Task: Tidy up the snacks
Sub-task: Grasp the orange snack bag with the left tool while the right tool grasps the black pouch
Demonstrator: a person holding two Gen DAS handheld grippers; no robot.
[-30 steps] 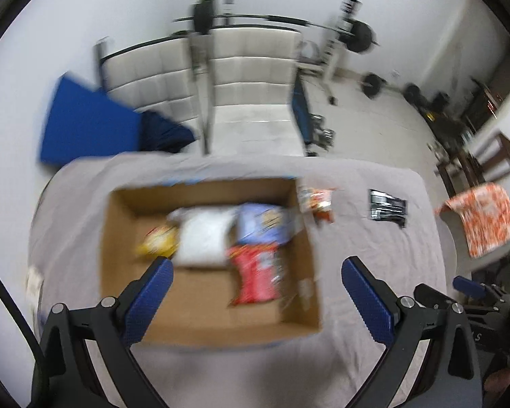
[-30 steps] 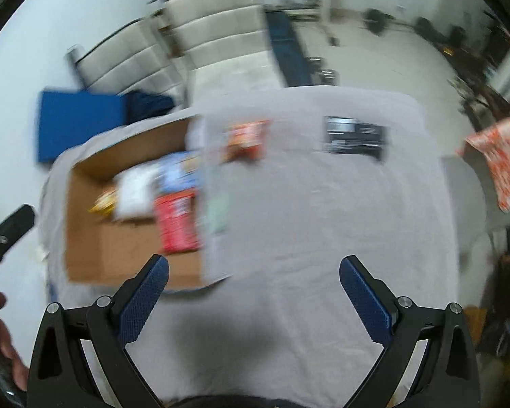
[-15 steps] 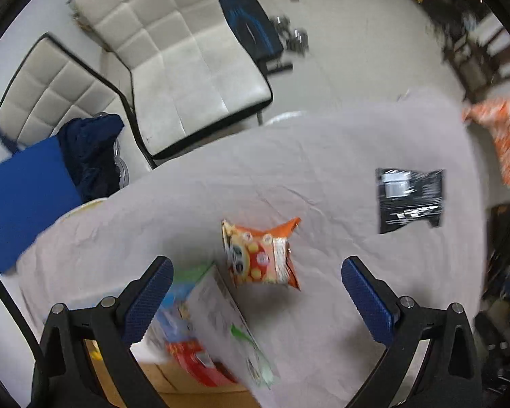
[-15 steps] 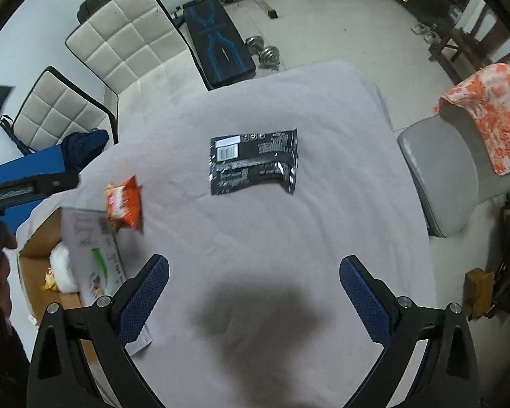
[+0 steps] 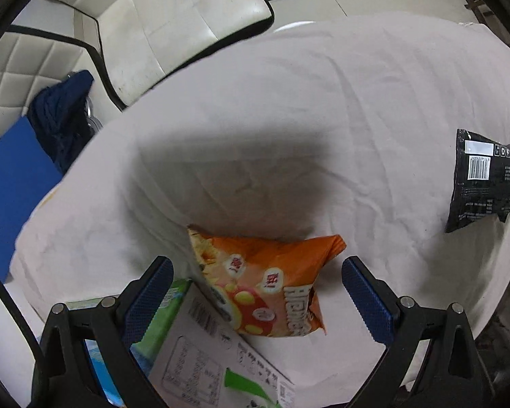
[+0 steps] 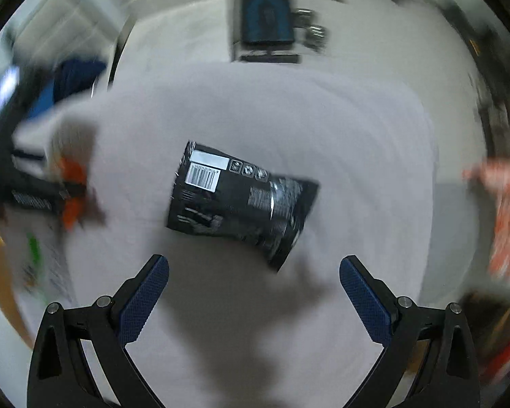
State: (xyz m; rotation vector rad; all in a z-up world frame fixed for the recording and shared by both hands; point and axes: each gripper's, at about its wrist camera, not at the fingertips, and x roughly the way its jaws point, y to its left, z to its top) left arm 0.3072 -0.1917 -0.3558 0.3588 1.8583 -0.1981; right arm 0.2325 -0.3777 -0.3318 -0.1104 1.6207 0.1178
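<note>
An orange snack bag (image 5: 268,285) lies on the white-clothed table (image 5: 289,102), leaning against a flap of the cardboard box (image 5: 207,367). My left gripper (image 5: 255,299) hovers open right over it, the bag between its blue pads. A black snack packet (image 6: 241,200) lies flat, barcode side up, just ahead of my open right gripper (image 6: 255,292), whose fingers hold nothing. The same black packet (image 5: 482,183) shows at the far right of the left wrist view. The orange bag (image 6: 73,193) appears blurred at the left of the right wrist view, beside the other gripper.
White padded chairs (image 5: 159,23) stand beyond the table's far edge, with dark blue cloth (image 5: 61,115) and a blue panel (image 5: 10,190) on the left. An orange patterned cloth (image 6: 506,217) lies off the table's right side. A weight bench (image 6: 267,10) stands on the floor.
Both grippers have dropped closer to the table. The left one closed in on the orange bag by the box flap; the right one closed in on the black packet. Both stay open.
</note>
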